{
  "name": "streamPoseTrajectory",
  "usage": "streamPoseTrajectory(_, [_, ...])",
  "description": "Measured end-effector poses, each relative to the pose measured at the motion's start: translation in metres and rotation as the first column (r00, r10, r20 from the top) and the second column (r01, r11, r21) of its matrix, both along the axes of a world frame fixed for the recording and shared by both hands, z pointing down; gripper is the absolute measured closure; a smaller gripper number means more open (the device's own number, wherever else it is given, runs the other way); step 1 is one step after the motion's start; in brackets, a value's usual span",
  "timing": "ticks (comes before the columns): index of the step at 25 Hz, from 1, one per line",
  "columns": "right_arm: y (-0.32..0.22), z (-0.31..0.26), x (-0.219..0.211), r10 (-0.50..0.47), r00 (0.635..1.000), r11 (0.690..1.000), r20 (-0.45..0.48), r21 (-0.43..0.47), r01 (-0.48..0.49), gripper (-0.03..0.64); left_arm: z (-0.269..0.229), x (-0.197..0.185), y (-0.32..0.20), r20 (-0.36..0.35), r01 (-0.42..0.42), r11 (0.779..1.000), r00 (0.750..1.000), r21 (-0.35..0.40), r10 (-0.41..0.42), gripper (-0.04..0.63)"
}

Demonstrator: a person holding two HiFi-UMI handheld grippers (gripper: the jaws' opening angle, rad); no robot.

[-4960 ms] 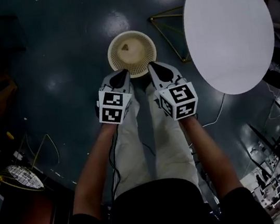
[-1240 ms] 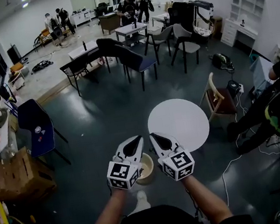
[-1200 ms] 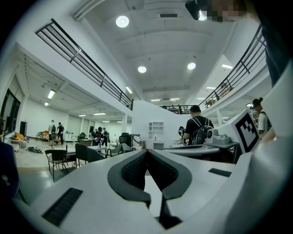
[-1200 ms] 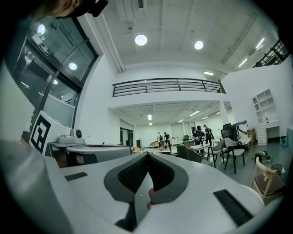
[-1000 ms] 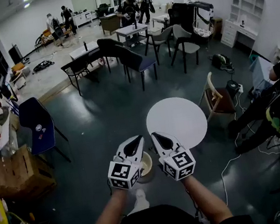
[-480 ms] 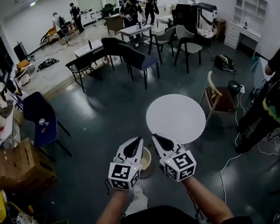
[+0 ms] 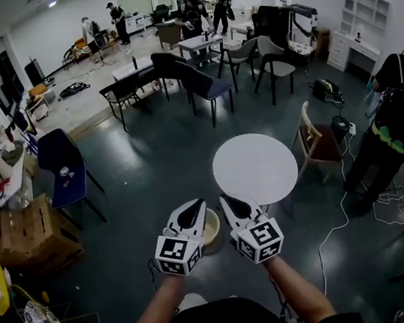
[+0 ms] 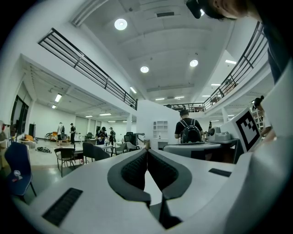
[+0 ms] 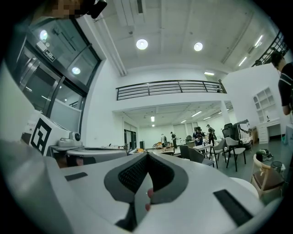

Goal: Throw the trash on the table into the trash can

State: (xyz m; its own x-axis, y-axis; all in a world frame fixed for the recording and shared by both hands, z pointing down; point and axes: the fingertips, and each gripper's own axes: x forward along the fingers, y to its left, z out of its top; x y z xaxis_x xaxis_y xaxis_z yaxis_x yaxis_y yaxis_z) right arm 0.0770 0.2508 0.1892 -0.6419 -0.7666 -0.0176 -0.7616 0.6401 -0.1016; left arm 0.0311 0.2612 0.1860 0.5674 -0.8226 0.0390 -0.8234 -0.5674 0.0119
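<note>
Trash can of pale, round basketwork (image 7: 211,230) stands on the dark glossy floor (image 7: 149,165) just beyond the two grippers and shows in the gap between them. The round white table (image 7: 255,167) is close behind it, to the right. The left gripper (image 7: 192,211) and the right gripper (image 7: 233,205) are held side by side, pointing level. Each has its jaws pressed together at the tips, with nothing gripped between them.

View has tilted up from trash can (image 7: 212,228).
</note>
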Motion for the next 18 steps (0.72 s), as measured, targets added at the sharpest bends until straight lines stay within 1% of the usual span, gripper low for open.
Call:
streamPoseTrajectory(6, [0.005,-0.003,0.002,-0.003,1.0,1.0,-0.003,0.01,0.003,0.598,-0.003,0.001,0.006,-0.012,0.002,1.0,1.0,0.008,-0.002,0.58])
streamPoseTrajectory(18, [0.012,-0.012,-0.002,0.02,1.0,0.999,-0.023,0.029,-0.019,0.598,-0.013,-0.004,0.009,-0.022,-0.022,0.999,1.0,0.027,0.022,0.58])
